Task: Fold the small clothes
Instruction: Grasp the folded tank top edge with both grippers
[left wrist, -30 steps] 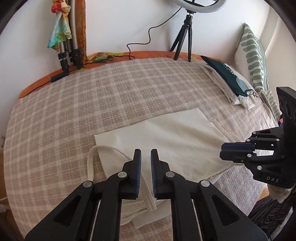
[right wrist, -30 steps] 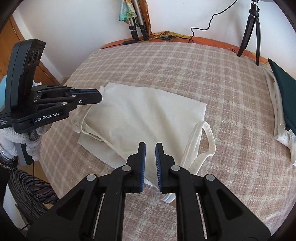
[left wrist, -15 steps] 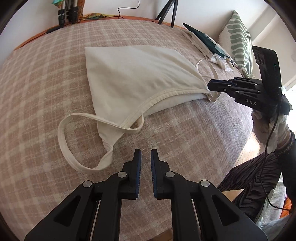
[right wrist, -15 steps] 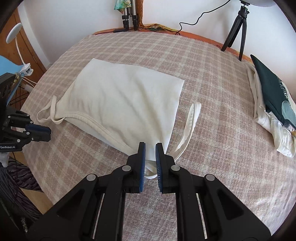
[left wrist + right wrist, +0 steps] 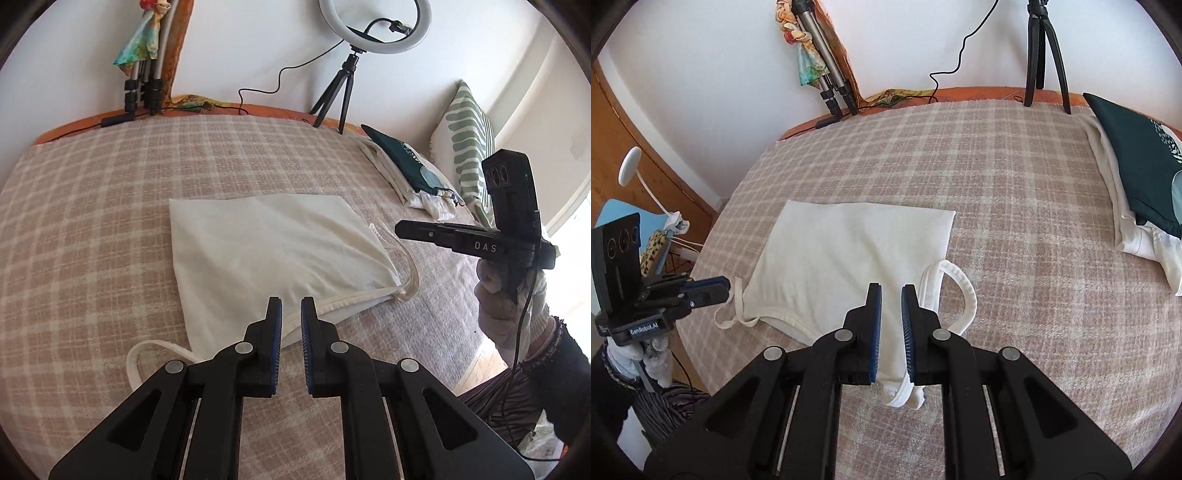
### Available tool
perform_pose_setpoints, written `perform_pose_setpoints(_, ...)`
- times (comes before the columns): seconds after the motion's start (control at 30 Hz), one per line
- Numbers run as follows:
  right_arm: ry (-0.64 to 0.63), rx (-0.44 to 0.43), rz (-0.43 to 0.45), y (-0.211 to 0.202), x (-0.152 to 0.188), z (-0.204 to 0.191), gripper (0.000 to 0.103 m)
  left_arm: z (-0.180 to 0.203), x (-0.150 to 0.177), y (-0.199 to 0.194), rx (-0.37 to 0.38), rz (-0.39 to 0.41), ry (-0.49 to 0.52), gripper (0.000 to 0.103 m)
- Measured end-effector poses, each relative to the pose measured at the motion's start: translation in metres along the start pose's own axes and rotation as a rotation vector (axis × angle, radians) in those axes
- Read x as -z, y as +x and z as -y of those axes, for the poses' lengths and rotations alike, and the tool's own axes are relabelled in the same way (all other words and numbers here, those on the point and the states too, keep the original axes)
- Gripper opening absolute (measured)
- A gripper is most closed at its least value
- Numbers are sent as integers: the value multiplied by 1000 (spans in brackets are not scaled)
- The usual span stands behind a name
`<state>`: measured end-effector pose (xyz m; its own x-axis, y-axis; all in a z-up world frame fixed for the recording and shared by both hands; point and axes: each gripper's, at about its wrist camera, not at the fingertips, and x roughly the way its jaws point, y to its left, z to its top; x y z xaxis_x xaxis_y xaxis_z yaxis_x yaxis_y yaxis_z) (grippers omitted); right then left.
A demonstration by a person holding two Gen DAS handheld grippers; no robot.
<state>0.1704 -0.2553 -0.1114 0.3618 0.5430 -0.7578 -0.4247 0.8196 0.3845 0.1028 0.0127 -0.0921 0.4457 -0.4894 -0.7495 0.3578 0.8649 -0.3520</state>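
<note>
A cream tank top (image 5: 266, 251) lies folded in half on the checked bedspread (image 5: 92, 206), its straps trailing at the near corners; it also shows in the right wrist view (image 5: 849, 254). My left gripper (image 5: 291, 306) hovers over the top's near hem, jaws a narrow gap apart and empty. My right gripper (image 5: 891, 295) hovers over the top's strap end, jaws a narrow gap apart and empty. A strap loop (image 5: 960, 291) lies just right of it. Each gripper shows in the other's view, the right (image 5: 402, 229) and the left (image 5: 720, 286).
A pile of folded clothes with a dark green garment (image 5: 402, 166) on top lies at the bed's right side, by a striped pillow (image 5: 469, 140). A ring light tripod (image 5: 343, 92) and another tripod (image 5: 144, 88) stand at the far wall. The bed's near edge (image 5: 461, 354) drops to the floor.
Both grippers have pulled back and risen off the top. The left view swung from looking down at the strap side to looking level across the bed. The top lies flatter.
</note>
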Motion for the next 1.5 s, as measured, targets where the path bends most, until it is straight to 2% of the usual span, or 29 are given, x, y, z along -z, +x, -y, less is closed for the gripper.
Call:
perform_pose_setpoints(0.07,22,2,0,14,-12,1,12,9,-3,19,-6,-18,25,9)
perform_pose_setpoints(0.13,33,2,-7,30,-21,0,12,6,-5,34,29,-62,-9,9)
perform_pose_setpoints(0.23,32,-21,-56,57,-25,-4,12,8,1,49,22,-114,21,9)
perform_pose_setpoints(0.3,5,53,-76,73,-26,-4,12,9,11,55,1,-151,54,9)
perform_pose_setpoints(0.37,22,134,-79,86,-28,6,12,4,17,50,21,-137,50,9)
perform_pose_setpoints(0.43,90,128,-36,85,-34,21,8,-2,21,44,30,-127,7,9)
perform_pose_setpoints(0.53,170,152,30,69,-39,36,21,3,26,32,0,-115,31,9)
perform_pose_setpoints(0.57,192,145,38,64,-40,41,30,4,26,24,-4,-98,39,9)
perform_pose_setpoints(0.6,215,132,45,58,-40,44,35,4,26,17,1,-77,36,9)
perform_pose_setpoints(0.63,228,99,52,53,-39,47,35,1,26,9,8,-52,23,10)
perform_pose_setpoints(0.7,228,20,53,46,-36,45,35,-9,21,-3,-1,0,-19,32)
perform_pose_setpoints(0.8,215,-78,12,42,-25,32,35,-26,9,-7,5,29,-76,34)
perform_pose_setpoints(0.87,176,-96,-32,47,-16,16,35,-35,2,-5,13,31,-114,34)
perform_pose_setpoints(1.0,123,6,-92,53,4,0,35,-51,-7,9,12,20,-188,34)
perform_pose_setpoints(1.17,150,151,-139,43,23,18,35,-72,-5,18,-38,-16,-259,37)
perform_pose_setpoints(1.23,172,129,-145,36,27,27,36,-82,-2,16,-14,-16,-298,41)
perform_pose_setpoints(1.3,234,41,-140,31,30,41,49,-95,1,14,41,-10,-369,42)
perform_pose_setpoints(1.33,274,-11,-137,29,32,49,52,-100,2,15,65,-9,-403,42)
perform_pose_setpoints(1.4,341,-108,-142,30,36,63,53,-110,4,19,122,-14,-466,42)
perform_pose_setpoints(1.5,371,-182,-146,35,41,78,53,-119,7,28,203,-41,-531,42)
